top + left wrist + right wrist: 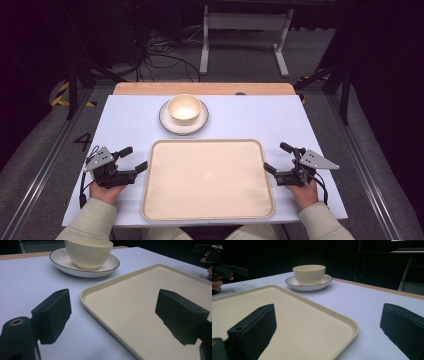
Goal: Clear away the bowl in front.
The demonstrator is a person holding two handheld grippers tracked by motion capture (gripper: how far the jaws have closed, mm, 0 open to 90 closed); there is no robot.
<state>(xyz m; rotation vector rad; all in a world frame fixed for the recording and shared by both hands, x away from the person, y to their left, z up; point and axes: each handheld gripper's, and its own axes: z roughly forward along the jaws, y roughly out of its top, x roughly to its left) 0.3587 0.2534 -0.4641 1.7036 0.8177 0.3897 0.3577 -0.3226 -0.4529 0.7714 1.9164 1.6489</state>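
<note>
On the table (pixel 125 120), a cream tray (pixel 207 180) lies between the left gripper (pixel 133 159) and right gripper (pixel 278 156), both spread wide, holding nothing. Behind it, a bowl (pixel 184 108) sits on a plate (pixel 170 122)

Both forearms come in from the bottom of the high view in pale sleeves, one hand on each tool. The left gripper (pixel 134 158) lies low at the left, jaws spread wide and aimed inward and forward. The right gripper (pixel 278 158) mirrors it at the right, jaws equally wide apart, nothing between them. Each carries a grey three-cornered plate on top.
</note>
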